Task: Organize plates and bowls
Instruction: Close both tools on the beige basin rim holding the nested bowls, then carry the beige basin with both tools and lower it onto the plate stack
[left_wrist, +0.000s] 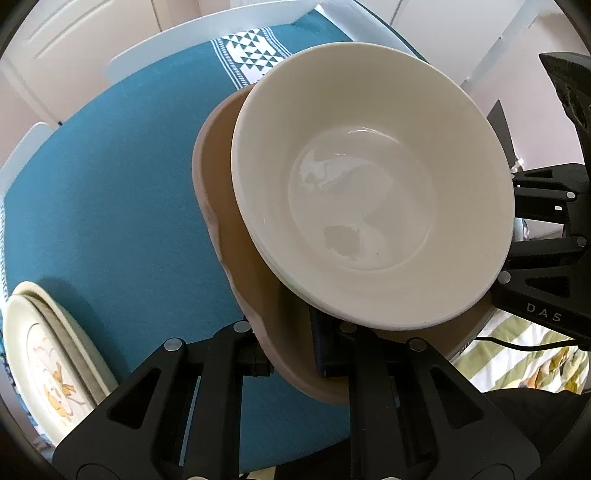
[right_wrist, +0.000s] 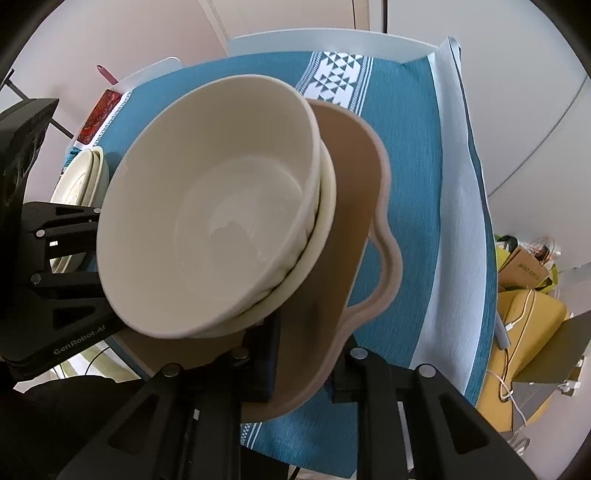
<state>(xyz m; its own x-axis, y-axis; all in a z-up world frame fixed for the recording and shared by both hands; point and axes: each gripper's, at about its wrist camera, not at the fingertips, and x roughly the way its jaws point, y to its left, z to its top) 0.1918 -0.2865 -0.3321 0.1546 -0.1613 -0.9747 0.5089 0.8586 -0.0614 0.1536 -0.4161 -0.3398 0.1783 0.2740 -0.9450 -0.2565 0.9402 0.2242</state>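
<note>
Both my grippers point steeply down: left gripper (left_wrist: 291, 360) and right gripper (right_wrist: 303, 376) each clenched on the brown plate's (right_wrist: 354, 206) rim, white bowls (left_wrist: 369, 192) stacked on it.

lower stacked bowl (right_wrist: 325, 221) mostly hidden; patterned plates (left_wrist: 48, 369) cut off

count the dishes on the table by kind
white bowls: 2, nested, on the tan plate
tan wavy-edged plate: 1
cream plates at the table edge: 2, stacked
total: 5
</note>
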